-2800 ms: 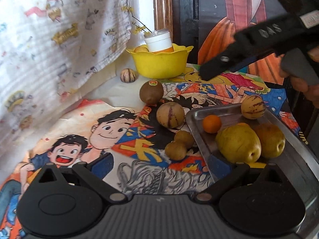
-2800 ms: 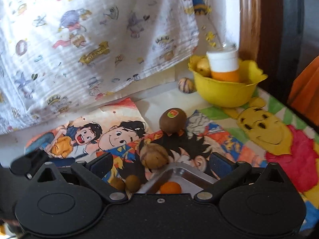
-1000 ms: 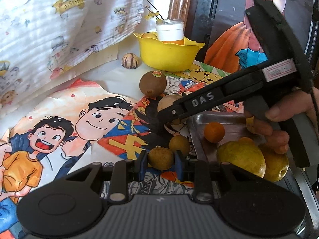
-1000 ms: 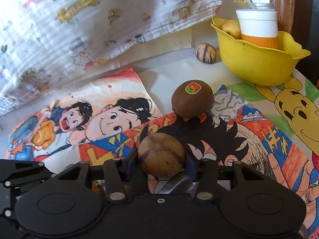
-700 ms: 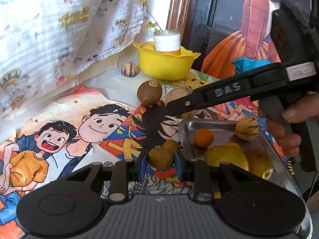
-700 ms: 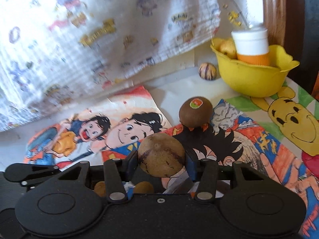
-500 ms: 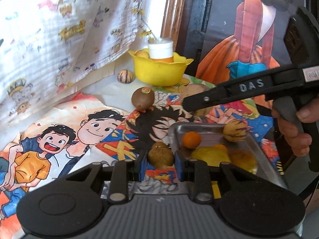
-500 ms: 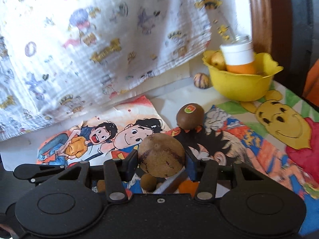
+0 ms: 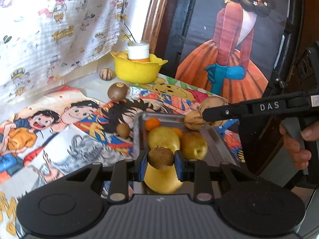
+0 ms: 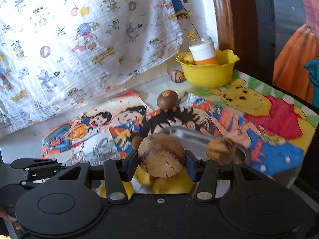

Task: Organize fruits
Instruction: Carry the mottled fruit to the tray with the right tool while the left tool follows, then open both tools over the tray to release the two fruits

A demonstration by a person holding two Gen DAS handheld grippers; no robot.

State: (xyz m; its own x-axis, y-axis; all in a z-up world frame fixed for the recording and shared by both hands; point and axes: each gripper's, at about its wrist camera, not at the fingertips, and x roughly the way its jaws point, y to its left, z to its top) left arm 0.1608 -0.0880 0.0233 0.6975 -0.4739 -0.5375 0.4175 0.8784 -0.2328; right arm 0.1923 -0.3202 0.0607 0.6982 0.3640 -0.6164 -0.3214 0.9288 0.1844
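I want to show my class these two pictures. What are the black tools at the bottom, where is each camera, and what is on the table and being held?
No robot here: a person holds a hand-operated gripper in each hand, each with a camera looking along its jaws. In the left view, the left gripper is shut on a small brown fruit, above a metal tray of yellow and orange fruit. In the right view, the right gripper is shut on a larger round brown fruit. On the cartoon-printed table cover lie a kiwi with a sticker and a yellow bowl.
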